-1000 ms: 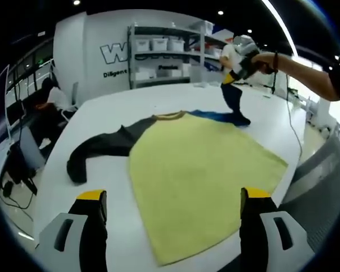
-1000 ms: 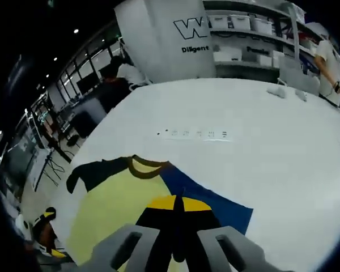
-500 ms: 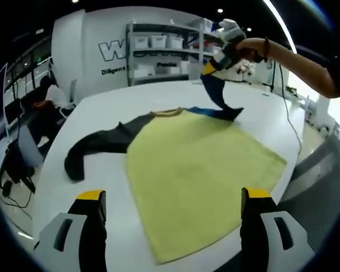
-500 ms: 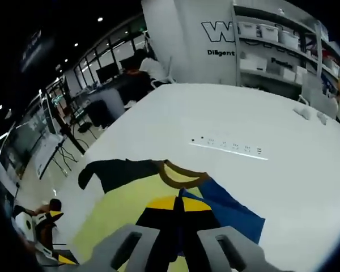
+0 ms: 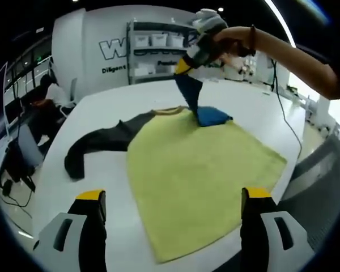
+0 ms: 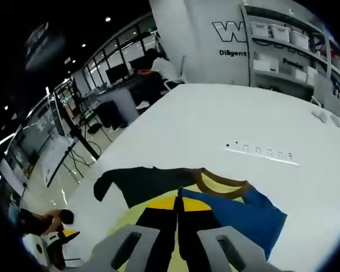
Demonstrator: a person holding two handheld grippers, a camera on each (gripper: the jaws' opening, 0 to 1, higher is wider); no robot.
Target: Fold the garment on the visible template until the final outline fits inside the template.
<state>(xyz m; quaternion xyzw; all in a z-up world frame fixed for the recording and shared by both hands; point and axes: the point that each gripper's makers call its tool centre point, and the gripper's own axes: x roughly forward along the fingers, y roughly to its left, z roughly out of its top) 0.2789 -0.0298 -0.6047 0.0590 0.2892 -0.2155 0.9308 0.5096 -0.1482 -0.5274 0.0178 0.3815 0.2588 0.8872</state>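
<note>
A yellow garment [image 5: 198, 175] with a brown collar [image 5: 169, 111] lies flat on the white table [image 5: 147, 96]. Its black sleeve [image 5: 96, 144] stretches out to the left. My right gripper [image 5: 187, 63], held by a hand, is shut on the blue sleeve [image 5: 191, 93] and holds it up above the collar end, its lower part bunched on the yellow cloth. In the right gripper view the jaws [image 6: 178, 207] are pinched on the blue sleeve [image 6: 243, 215], with the black sleeve [image 6: 141, 181] beyond. My left gripper [image 5: 173, 226] stands open over the near hem, holding nothing.
Shelves with white bins [image 5: 158, 42] line the far wall. A person [image 5: 51, 96] sits at a desk to the left. A row of small dark marks [image 6: 260, 153] runs across the table beyond the collar. A cable [image 5: 289, 113] trails off the table's right side.
The right gripper has lifted the blue sleeve and carried it left, from the table beside the garment to over the yellow body near the collar. The left gripper has stayed put.
</note>
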